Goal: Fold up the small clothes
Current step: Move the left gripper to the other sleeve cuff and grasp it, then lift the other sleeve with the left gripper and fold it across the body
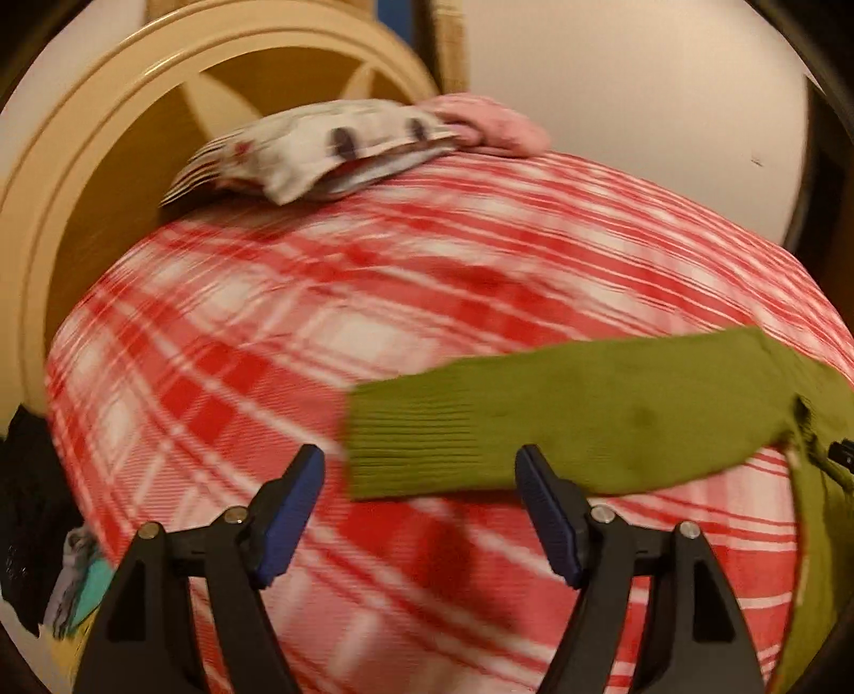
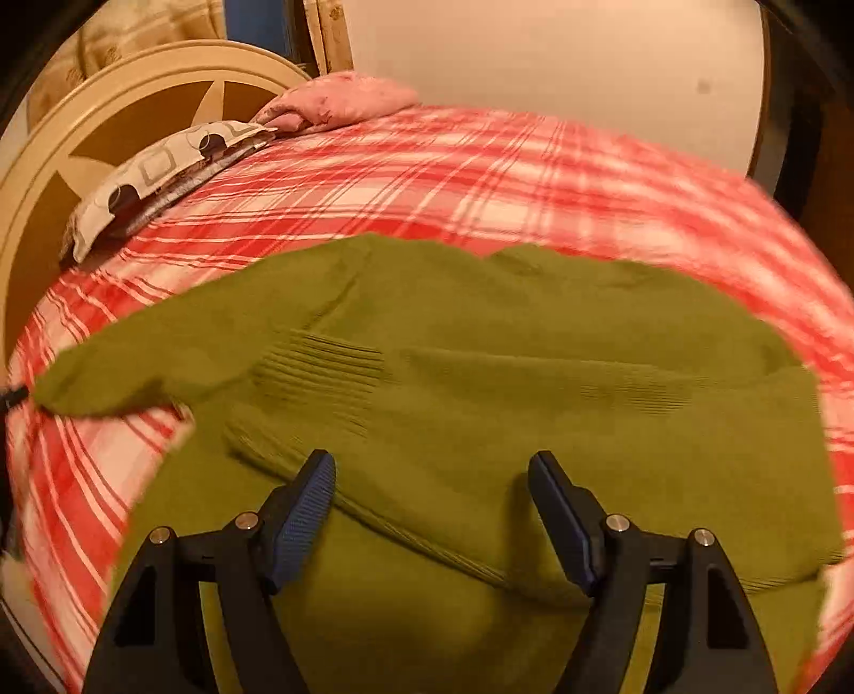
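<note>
A green knit sweater [image 2: 480, 373] lies spread flat on the red plaid blanket [image 2: 480, 160]. One sleeve is folded across its body, with the ribbed cuff [image 2: 325, 368] near the middle. The other sleeve [image 1: 587, 416] stretches out sideways over the blanket. My left gripper [image 1: 419, 454] is open just in front of that sleeve's ribbed cuff [image 1: 405, 443], and its pads grip nothing. My right gripper [image 2: 431, 459] hovers open over the lower part of the sweater's body, holding nothing.
A patterned white pillow [image 1: 320, 149] and a pink pillow [image 1: 491, 123] lie at the head of the bed against a beige round headboard [image 1: 107, 160]. Dark and coloured clothes [image 1: 32, 507] are piled at the bed's left edge. A pale wall [image 2: 534, 48] stands behind.
</note>
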The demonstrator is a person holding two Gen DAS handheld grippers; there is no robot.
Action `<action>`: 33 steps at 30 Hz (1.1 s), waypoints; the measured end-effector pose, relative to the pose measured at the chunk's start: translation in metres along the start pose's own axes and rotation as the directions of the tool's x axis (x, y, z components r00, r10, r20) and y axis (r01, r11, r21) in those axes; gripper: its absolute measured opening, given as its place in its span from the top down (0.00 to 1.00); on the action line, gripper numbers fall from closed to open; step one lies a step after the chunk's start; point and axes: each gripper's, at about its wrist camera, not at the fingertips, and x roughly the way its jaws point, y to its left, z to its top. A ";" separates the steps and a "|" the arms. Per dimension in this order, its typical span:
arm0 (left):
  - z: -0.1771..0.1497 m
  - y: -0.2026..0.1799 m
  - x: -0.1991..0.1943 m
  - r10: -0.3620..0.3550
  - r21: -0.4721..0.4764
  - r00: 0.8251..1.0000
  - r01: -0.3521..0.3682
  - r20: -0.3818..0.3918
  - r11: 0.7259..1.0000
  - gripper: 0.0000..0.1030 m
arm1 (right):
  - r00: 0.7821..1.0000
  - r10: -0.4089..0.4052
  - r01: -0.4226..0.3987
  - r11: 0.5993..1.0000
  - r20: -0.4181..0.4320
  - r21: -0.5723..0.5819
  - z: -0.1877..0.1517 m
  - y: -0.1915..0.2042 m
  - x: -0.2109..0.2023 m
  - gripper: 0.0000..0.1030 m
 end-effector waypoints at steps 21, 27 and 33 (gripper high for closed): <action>0.011 -0.001 0.051 -0.119 -0.075 0.992 0.116 -0.047 0.990 0.46 | 0.995 0.073 -0.061 0.985 0.071 -0.161 -0.043 0.051 -0.064 0.27; 0.011 0.002 0.049 -0.150 -0.080 0.987 0.145 -0.051 0.986 0.84 | 0.992 0.088 -0.070 0.979 0.087 -0.193 -0.052 0.064 -0.076 0.27; 0.013 0.010 0.045 -0.195 -0.134 0.980 0.190 -0.027 0.973 0.93 | 0.995 0.076 -0.059 0.974 0.069 -0.217 -0.063 0.072 -0.073 0.27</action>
